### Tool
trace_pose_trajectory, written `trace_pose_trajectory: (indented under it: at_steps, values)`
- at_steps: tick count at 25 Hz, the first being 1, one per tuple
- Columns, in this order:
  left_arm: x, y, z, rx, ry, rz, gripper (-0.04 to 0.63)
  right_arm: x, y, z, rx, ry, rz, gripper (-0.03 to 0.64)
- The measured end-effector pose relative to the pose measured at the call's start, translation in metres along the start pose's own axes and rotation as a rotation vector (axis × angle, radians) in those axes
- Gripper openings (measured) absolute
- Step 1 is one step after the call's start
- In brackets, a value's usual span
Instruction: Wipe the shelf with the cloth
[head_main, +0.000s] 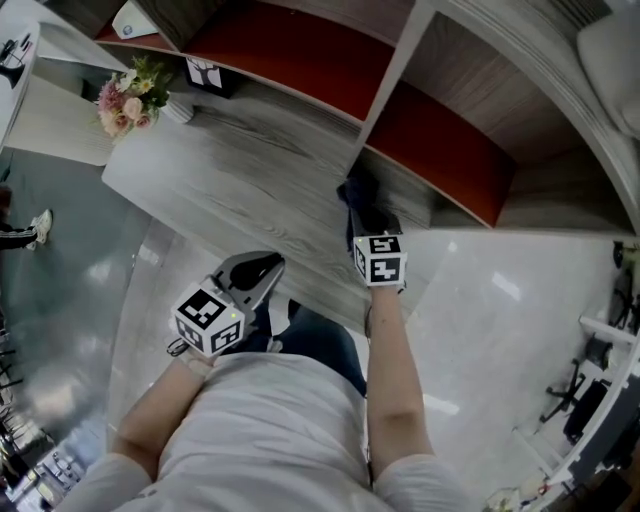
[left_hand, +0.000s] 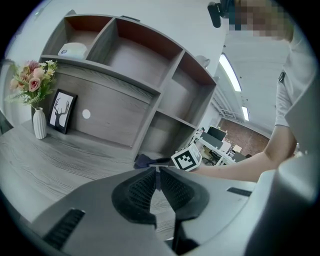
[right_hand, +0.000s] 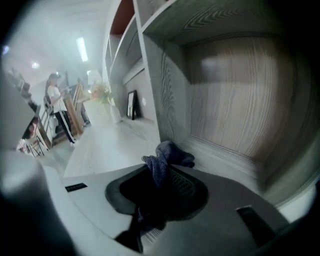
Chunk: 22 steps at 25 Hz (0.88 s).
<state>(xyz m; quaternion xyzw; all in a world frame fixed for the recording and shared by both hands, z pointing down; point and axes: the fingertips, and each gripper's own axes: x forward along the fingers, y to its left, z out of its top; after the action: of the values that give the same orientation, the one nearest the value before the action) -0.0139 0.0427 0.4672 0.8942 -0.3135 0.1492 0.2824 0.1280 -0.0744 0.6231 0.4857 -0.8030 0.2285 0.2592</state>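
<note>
Nearest the person, at 7 o'clock in the head view, the left gripper (head_main: 264, 268) hangs over the surface's (head_main: 230, 180) front edge. Its own view shows the jaws closed on nothing. At 12 o'clock from it in that view sits the right gripper (head_main: 362, 215), jaws clamped on the dark cloth (head_main: 357, 193). The cloth bunches at the mouth of the shelf's (head_main: 385, 85) lower right bay, at or just above where the bay floor meets the surface (contact cannot be told).

The step looks like the approach to the first wipe. Next, the cloth likely needs pressing flat on the bay floor, then sweeping toward the back wall.

Only the right gripper view shows the cloth (right_hand: 167, 157) pinched between the pads, with a tail hanging below, and the bay's back wall (right_hand: 240, 100) beyond at 1 o'clock. The left gripper view alone takes in the whole shelf (left_hand: 145, 82): a frame (left_hand: 62, 111) and vase (left_hand: 39, 122) at 9 o'clock, and a white thing (left_hand: 72, 49) in the top bay at 10 o'clock.
</note>
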Motion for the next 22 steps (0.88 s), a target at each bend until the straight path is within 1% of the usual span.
trace_pose_trajectory:
  at_steps: [3,6,7,8,9,11,15,17,19,22]
  values:
    - [0.001,-0.001,0.001,0.005,0.001,-0.012,0.018,-0.014,-0.004,-0.017,-0.063,0.064,-0.051,0.084]
    - [0.002,-0.001,-0.001,0.006,0.006,-0.026,0.018,-0.025,-0.006,-0.034,-0.074,0.112,-0.067,0.087]
    - [0.003,-0.002,-0.001,0.006,0.008,-0.031,0.018,-0.028,-0.005,-0.039,-0.08,0.123,-0.066,0.11]
    - [0.004,-0.003,-0.001,0.008,0.01,-0.038,0.018,-0.031,-0.005,-0.041,-0.098,0.132,-0.068,0.155]
    - [0.005,-0.004,0.0,0.011,0.012,-0.045,0.018,-0.034,-0.003,-0.043,-0.131,0.139,-0.072,0.194]
    - [0.007,-0.006,0.001,0.018,0.015,-0.061,0.018,-0.039,0.001,-0.046,-0.219,0.151,-0.079,0.24]
    - [0.009,-0.008,0.002,0.029,0.022,-0.083,0.018,-0.035,0.011,-0.057,-0.406,0.223,-0.102,0.291]
    - [0.008,-0.008,0.003,0.031,0.025,-0.087,0.018,-0.028,0.009,-0.065,-0.455,0.273,-0.113,0.303]
    - [0.006,-0.005,0.003,0.031,0.027,-0.087,0.018,-0.021,0.006,-0.07,-0.441,0.3,-0.114,0.304]
    - [0.001,0.001,0.001,0.025,0.027,-0.084,0.018,-0.016,-0.001,-0.069,-0.343,0.28,-0.117,0.298]
